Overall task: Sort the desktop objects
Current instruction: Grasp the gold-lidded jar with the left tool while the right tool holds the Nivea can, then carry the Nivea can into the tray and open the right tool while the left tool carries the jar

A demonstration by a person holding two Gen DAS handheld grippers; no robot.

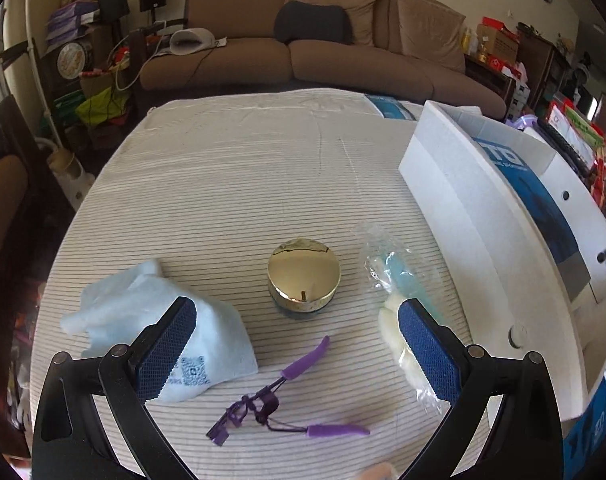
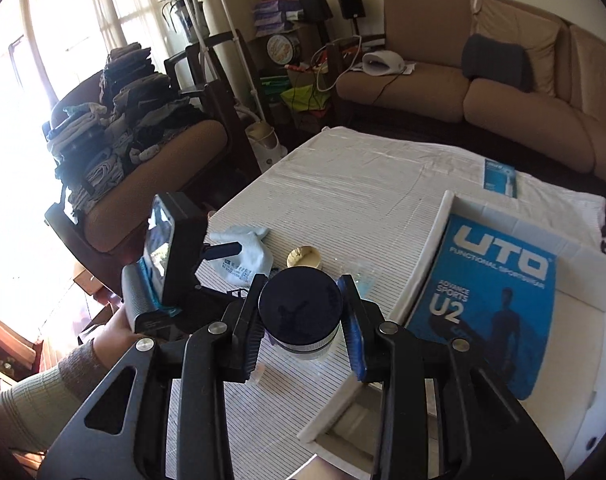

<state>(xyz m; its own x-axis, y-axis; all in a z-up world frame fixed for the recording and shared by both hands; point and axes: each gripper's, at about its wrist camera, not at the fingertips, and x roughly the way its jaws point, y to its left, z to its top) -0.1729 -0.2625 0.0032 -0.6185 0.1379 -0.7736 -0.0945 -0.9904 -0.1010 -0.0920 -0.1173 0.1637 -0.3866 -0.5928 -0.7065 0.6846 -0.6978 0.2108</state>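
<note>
At the far left of the striped tablecloth [image 1: 239, 184], a crumpled pale blue cloth pouch [image 1: 151, 320] printed with a QR code lay partly behind the left finger of the left gripper [image 1: 297, 344], whose jaws stood wide apart with nothing between them. In the gap between those fingers a purple eyelash curler [image 1: 263, 400] lay flat near the table's front edge, and beyond it a gold-lidded jar [image 1: 303, 276] stood upright about the middle of the cloth. Just right of that jar, a clear plastic packet [image 1: 399, 304] holding a pale blue piece and cream-coloured pieces lay lengthwise, its near end hidden behind the gripper's right finger. Further right, a white box [image 1: 455, 208] with a blue printed panel inside sat along the table's right side, apart from the packet. In the right wrist view, a sleeve [image 2: 35, 396] and a hand [image 2: 111, 332] at the left held the left tool's black body, and the pouch and gold jar showed small beyond it. The right gripper [image 2: 301, 320] was clamped at a narrow opening on a dark-lidded jar [image 2: 299, 304] with a clear body, pads pressing both sides, the jar held above the tablecloth and just left of the white box's near wall. The blue "UTO" card [image 2: 499, 292] lay inside that box at the right.
</note>
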